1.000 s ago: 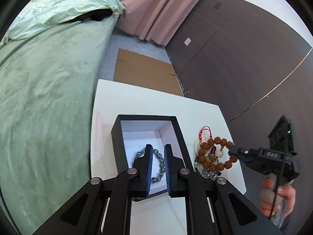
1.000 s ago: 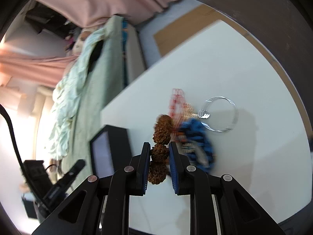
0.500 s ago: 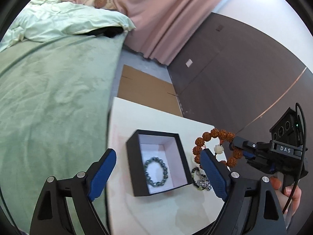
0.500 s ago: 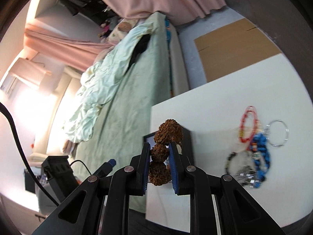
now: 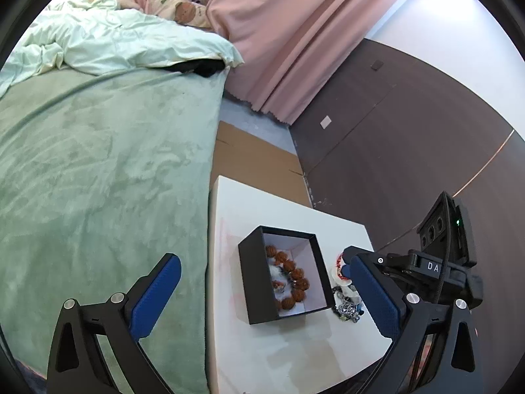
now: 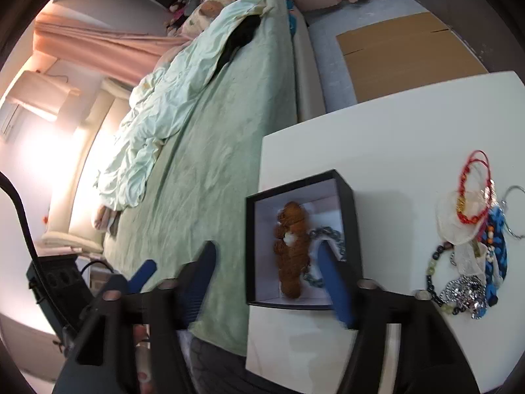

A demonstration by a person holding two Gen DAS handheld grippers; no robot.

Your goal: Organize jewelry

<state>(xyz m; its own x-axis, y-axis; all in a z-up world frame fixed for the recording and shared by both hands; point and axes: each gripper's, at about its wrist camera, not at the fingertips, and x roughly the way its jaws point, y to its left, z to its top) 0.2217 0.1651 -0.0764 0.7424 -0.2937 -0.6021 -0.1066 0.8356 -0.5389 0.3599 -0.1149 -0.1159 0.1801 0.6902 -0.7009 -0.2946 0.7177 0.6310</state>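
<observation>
I see a black box [image 6: 347, 216] with a pale, near-white lining, sitting on a plain white table [image 6: 393, 138]. Inside it lie the rust-brown knobbly beads [image 6: 292, 249] with one cream bead, beside a grey-green bead bracelet [image 6: 331, 234]. My left gripper [image 5: 262, 295] and right gripper [image 6: 269, 282] are black with blue pads. The loose pile [image 6: 472, 249] mixes red cord, bright blue beads, dark beads and glittery silver. The bedspread [image 5: 98, 177] is sage green, the duvet [image 5: 115, 42] paler mint, the curtains [image 5: 288, 42] dusty pink, the cardboard [image 5: 256, 164] tan, the wall panels [image 5: 410, 138] dark brown.
</observation>
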